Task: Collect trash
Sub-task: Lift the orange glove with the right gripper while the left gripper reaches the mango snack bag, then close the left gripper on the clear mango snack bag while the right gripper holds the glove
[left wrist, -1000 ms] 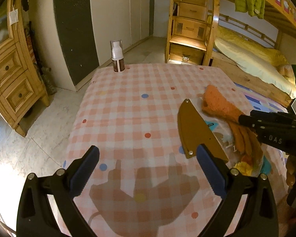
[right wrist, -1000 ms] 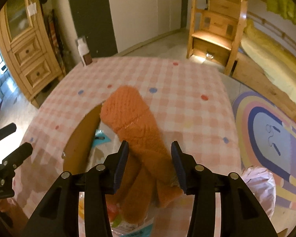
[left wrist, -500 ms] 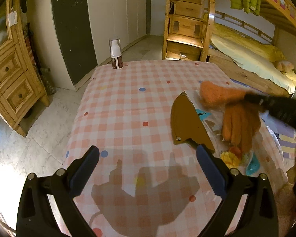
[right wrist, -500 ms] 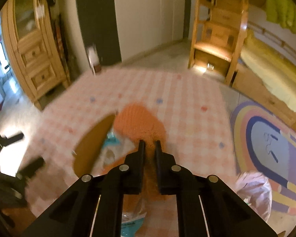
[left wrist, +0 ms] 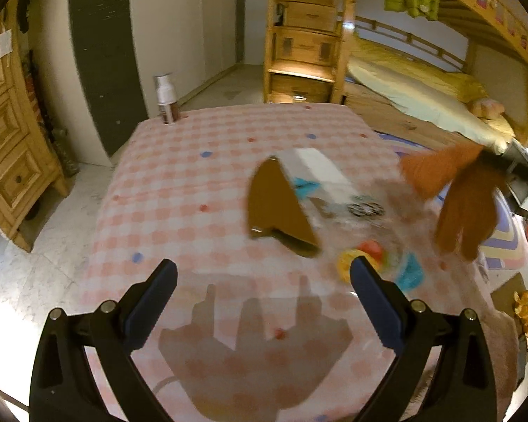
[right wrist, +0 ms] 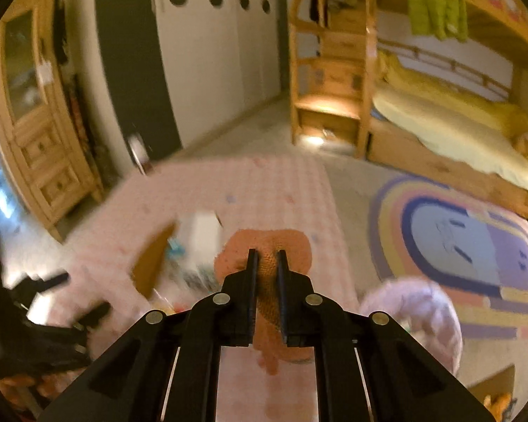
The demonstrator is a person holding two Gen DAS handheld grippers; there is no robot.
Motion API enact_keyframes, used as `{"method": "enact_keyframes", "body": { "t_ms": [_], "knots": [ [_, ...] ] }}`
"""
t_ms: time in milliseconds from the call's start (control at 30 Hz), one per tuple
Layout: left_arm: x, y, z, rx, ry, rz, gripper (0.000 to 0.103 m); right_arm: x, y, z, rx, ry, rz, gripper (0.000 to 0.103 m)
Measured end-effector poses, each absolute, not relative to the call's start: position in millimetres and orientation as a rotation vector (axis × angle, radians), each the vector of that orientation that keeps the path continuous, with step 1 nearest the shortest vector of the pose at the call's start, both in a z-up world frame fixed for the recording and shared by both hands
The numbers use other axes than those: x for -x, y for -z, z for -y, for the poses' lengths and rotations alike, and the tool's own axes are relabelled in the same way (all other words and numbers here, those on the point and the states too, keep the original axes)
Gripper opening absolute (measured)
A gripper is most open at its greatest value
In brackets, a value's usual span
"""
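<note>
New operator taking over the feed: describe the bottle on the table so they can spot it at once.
Start at the table with the pink checked cloth. The bottle stands upright, alone, at its far left corner, before the dark wall panel. It is the only upright thing there: white pump top, brown base, far from the flat litter by the brown card.

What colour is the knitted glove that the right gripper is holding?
Orange. The glove hangs from the right gripper; its colour shows best in the left wrist view.

Two black plastic grippers fill the lower frames. The left gripper (left wrist: 263, 281) has blue-padded fingers (left wrist: 151, 302) and silver screws; the right gripper (right wrist: 266, 274) — black, flat-fingered — also carries silver screws.
</note>
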State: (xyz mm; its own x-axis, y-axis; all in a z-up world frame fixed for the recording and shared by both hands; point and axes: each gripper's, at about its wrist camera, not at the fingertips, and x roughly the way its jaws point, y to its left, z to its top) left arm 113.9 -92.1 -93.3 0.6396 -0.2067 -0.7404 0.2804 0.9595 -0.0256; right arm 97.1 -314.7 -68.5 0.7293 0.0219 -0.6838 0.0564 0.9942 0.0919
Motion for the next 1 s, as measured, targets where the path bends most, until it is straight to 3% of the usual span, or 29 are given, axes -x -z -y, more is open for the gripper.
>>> {"method": "enact_keyframes", "body": {
  "t_ms": [667,833,1000],
  "knots": [
    [-123.0,135.1,146.7,-0.106,0.36,-0.952,0.074,-86.1,132.1,310.1,-0.223,-0.111,-0.882,0.011],
    [-123.5,133.0,150.9,-0.068,0.4,-0.957,0.064,-95.1,132.5,292.8,-0.149,-0.133,-0.911,0.011],
    [-119.9,121.6,145.9,-0.006,0.457,-0.92,0.048,-89.4,132.0,284.4,-0.147,-0.173,-0.916,0.011]
  ]
}}
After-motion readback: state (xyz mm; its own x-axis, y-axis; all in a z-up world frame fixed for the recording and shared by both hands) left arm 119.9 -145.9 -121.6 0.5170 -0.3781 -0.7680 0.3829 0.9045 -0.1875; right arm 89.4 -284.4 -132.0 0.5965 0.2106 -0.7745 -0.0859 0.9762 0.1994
